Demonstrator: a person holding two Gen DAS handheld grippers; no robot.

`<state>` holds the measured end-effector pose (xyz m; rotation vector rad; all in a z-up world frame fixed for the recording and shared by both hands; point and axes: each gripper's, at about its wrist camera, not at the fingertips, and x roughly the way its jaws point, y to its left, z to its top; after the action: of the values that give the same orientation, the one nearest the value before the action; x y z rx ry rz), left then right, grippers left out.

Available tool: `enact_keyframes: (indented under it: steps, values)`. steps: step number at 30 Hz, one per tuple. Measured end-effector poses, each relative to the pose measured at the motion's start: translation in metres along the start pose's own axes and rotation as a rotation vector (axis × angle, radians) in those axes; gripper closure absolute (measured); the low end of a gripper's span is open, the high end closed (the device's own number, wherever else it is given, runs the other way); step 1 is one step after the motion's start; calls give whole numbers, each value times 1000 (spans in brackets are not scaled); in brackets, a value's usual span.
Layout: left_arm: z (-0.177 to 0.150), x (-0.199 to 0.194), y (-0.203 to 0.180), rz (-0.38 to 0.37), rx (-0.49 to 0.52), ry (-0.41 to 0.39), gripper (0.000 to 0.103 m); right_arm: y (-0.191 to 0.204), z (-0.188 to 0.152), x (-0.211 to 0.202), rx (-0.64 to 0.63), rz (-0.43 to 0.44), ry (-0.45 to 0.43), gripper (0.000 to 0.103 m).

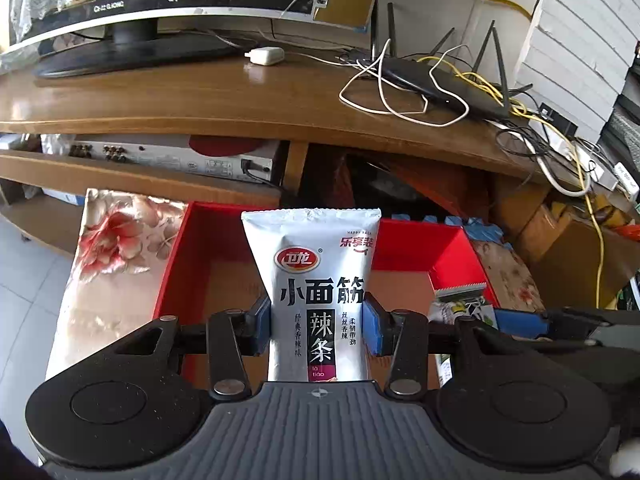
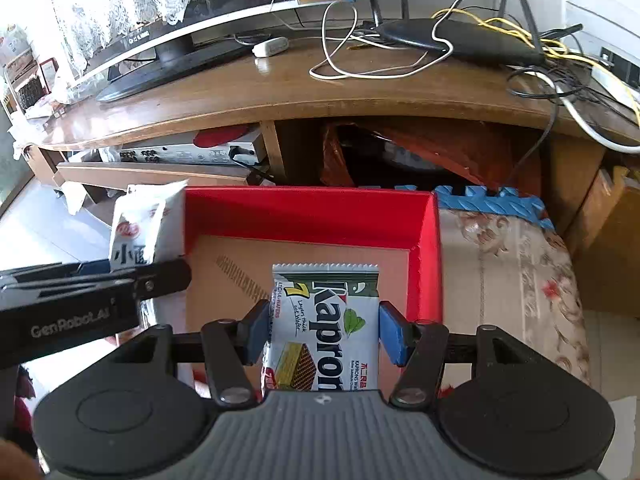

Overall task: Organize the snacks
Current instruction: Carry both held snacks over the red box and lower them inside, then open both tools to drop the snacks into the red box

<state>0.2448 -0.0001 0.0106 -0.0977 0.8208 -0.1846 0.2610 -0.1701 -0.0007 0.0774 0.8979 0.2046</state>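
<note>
My left gripper point(image 1: 317, 326) is shut on a white latiao snack pack point(image 1: 316, 292) and holds it over the red box point(image 1: 176, 264) with a brown floor. My right gripper point(image 2: 323, 334) is shut on a white and green Kapron wafer pack point(image 2: 326, 328), held over the same red box point(image 2: 308, 212). In the right wrist view the left gripper point(image 2: 92, 284) and its latiao pack point(image 2: 138, 232) show at the left edge of the box. In the left wrist view the wafer pack point(image 1: 460, 304) and the right gripper's blue pad point(image 1: 520, 320) show at the right.
The box sits on a floral cloth point(image 1: 104, 256) with blue foam mat point(image 2: 492, 200) behind. A wooden TV stand point(image 1: 240, 100) stands beyond, with a monitor point(image 1: 132, 8), a router point(image 1: 440, 80), tangled cables point(image 1: 400, 92) and a media player point(image 1: 168, 156) on the shelf.
</note>
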Motion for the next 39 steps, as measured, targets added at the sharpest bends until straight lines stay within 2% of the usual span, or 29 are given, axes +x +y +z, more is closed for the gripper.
enact_keyframes:
  steps: [16,28,32,34,39]
  values:
    - [2,65,0,62,5,92,49,-8,7,63,-6,-25,72,45]
    - [5,87,1,82,0,92,50,-3,12,77,-24,-36,44,45]
    - [3,89,4,88,-6,103,47,0,11,80,-53,-66,49,44]
    - [2,86,6,95,-16,105,41,0,11,80,-51,-61,54,44]
    - [-1,77,9,115,-17,109,37,5,9,79,-66,-53,70,39]
